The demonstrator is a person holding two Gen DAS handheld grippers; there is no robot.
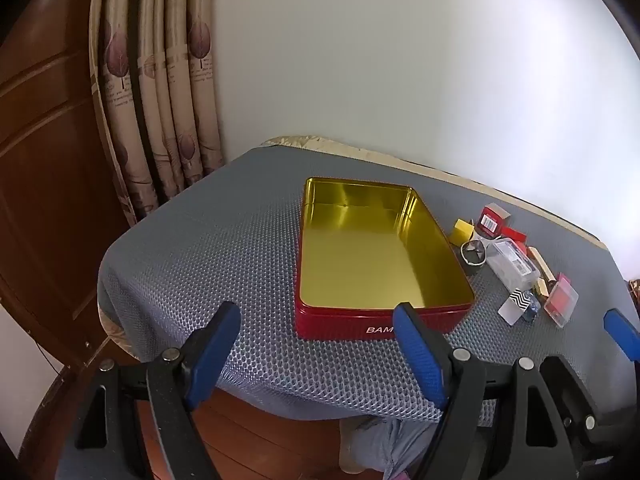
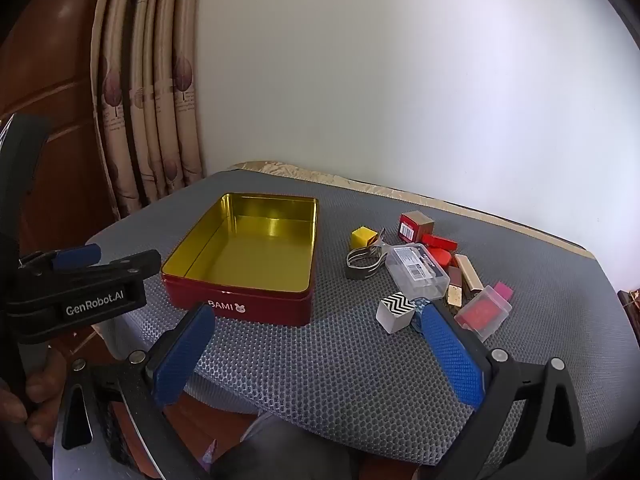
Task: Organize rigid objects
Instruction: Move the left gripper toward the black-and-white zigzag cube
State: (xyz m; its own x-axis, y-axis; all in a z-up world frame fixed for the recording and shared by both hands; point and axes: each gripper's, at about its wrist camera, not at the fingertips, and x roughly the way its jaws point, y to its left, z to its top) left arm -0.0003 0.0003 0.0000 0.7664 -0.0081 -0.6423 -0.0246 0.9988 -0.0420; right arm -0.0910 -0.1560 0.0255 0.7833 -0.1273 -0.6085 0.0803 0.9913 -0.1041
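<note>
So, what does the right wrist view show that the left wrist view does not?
Only the right wrist view shows the full BAMI label, the left gripper's branded body from the side, and fingers of a hand.

Only the left wrist view shows the left gripper from behind, jaws open.

Both show the empty red tin, the yellow cube, the clear case and the grey mat.

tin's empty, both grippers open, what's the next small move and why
Probably ease the right gripper forward onto the zigzag cube: it is the nearest piece of the pile, nothing is held yet, and the tin beside it stands open to receive it.
</note>
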